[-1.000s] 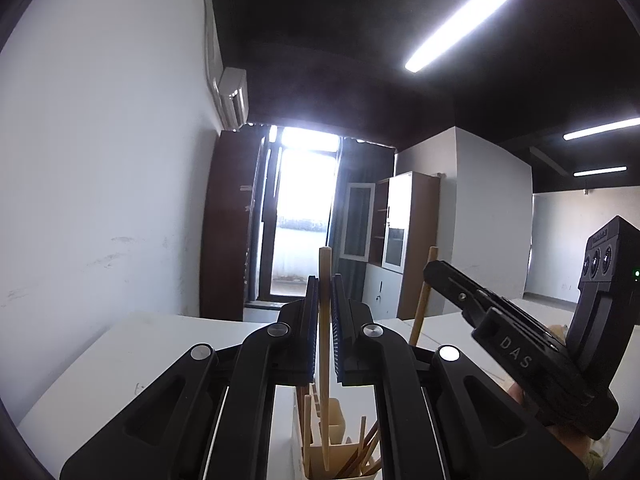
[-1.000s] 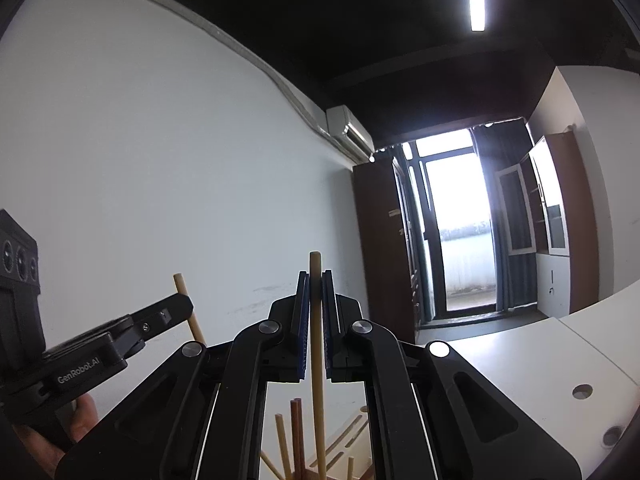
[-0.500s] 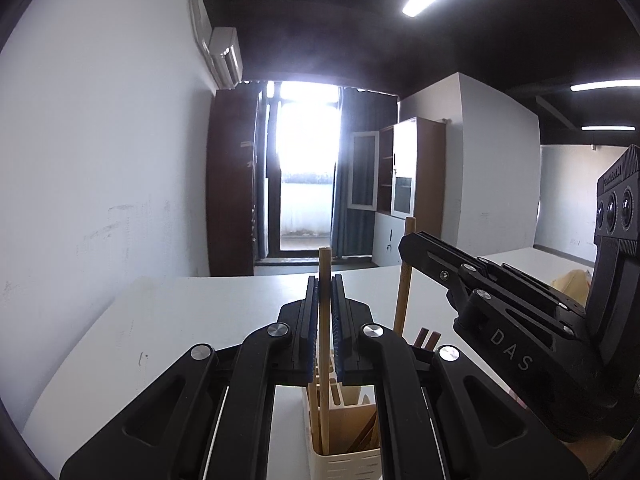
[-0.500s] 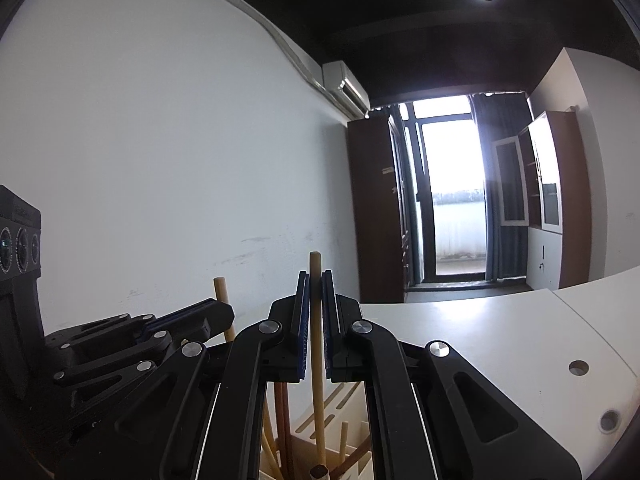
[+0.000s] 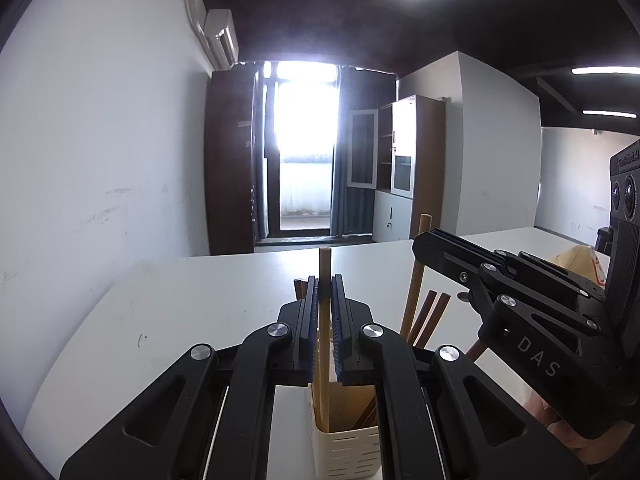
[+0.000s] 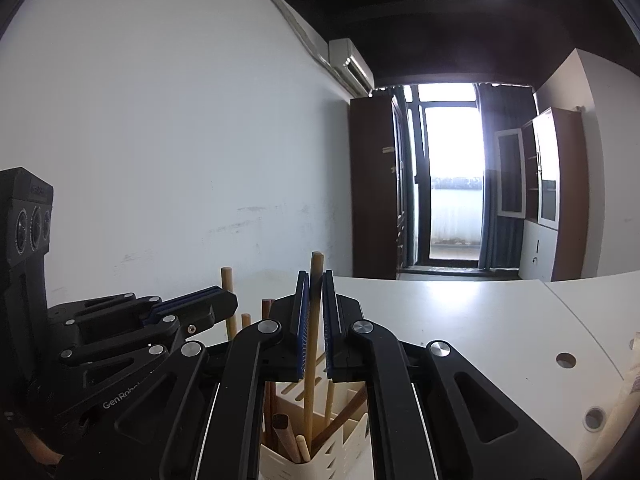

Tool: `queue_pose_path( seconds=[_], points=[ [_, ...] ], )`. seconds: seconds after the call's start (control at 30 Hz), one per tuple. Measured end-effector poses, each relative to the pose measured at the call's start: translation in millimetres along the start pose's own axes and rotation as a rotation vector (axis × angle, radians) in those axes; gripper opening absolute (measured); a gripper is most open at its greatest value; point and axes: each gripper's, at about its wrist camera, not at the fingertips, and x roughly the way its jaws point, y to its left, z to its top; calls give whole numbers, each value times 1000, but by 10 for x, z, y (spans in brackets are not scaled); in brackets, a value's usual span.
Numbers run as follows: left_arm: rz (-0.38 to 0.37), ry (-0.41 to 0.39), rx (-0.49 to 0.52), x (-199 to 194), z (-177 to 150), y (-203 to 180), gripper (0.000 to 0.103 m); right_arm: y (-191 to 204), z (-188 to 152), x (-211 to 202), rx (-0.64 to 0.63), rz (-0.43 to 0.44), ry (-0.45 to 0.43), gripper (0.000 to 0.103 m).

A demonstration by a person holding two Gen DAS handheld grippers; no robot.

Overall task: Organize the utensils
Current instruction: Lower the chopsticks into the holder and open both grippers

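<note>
My left gripper (image 5: 324, 280) is shut on a pale wooden chopstick (image 5: 324, 258) that stands upright, its lower end inside the cream slotted holder (image 5: 346, 446) just below the fingers. My right gripper (image 6: 315, 276) is shut on a second pale chopstick (image 6: 316, 260), which also reaches down into the holder (image 6: 320, 462). Several dark brown chopsticks (image 5: 430, 312) and other sticks (image 6: 282, 428) lean in the holder. Each gripper shows in the other's view: the right gripper (image 5: 424, 240) close on the right, the left gripper (image 6: 228, 304) close on the left.
The holder stands on a white table (image 5: 180, 312) that runs to a white wall on the left. The table has round holes (image 6: 566, 360) on its right side. A yellowish bag (image 5: 576, 256) lies behind the right gripper. A hand (image 5: 560, 432) shows under it.
Both grippers have sunk and tipped downward, still shut on their chopsticks. The chopsticks have gone lower into the holder, and more of the holder and table now shows.
</note>
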Motion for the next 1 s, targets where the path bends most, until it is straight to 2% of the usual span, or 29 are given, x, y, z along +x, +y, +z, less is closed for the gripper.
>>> queue_pose_path(
  seconds=[0.3, 0.63, 0.67, 0.7, 0.73, 1.0],
  points=[
    [0, 26, -5, 15, -57, 11, 6, 18, -57, 11, -8, -10, 49, 8],
    [-17, 41, -6, 111, -70, 35, 6, 25, -82, 40, -17, -29, 61, 9],
    [-16, 46, -13, 125, -72, 47, 6, 14, -81, 35, -14, -33, 60, 15],
    [-17, 51, -20, 134, -77, 64, 7, 0, -77, 27, -4, -27, 60, 26],
    [-17, 56, -25, 140, -78, 80, 7, -3, -79, 14, 3, -22, 60, 30],
    [-13, 52, -41, 71, -24, 126, 8, -79, -59, -32, 21, -41, 59, 30]
  ],
)
